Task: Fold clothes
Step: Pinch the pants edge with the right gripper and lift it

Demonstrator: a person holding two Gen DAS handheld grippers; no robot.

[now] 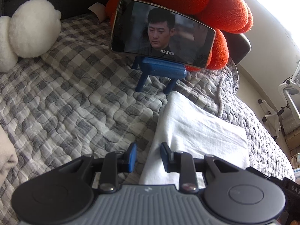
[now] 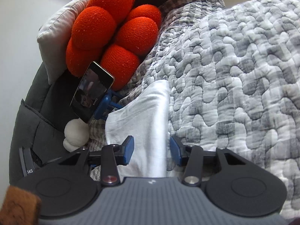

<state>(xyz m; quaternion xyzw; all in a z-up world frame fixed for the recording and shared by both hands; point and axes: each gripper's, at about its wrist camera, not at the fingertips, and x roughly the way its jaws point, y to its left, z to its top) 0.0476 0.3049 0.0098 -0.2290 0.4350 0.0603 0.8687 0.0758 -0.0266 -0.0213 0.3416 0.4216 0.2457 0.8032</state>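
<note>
I am working over a bed spread with a puffy quilt [image 1: 71,101], grey-and-white checked, stitched in wavy, blobby lines. A folded white garment [image 1: 196,131] lies on it, thin creased cotton in a long, roughly rectangular shape; I take it as my landmark. Just past its far end a phone [image 1: 161,32] leans in landscape on a small blue stand [image 1: 159,71] with stubby legs, its screen playing video. Behind the phone sits a knitted orange cushion [image 2: 112,31] made of rounded lobes, resting against a pale grey pillow [image 2: 54,31]. A fluffy white plush [image 1: 28,31] sits well off to the garment's left.

My left gripper [image 1: 148,155] hovers at the garment's near left edge, blue pads parted, the cloth's edge showing between them, but I cannot make out either pad pressing it. My right gripper [image 2: 151,150] stands wider apart, straddling a raised ridge of the same cloth, with clear gaps on both sides.

The near end of the garment is hidden under both gripper bodies. A beige fabric [image 1: 5,150] is cut off at the left edge, and a brown fuzzy patch [image 2: 18,204] in the right view's corner is too blurred to identify.
</note>
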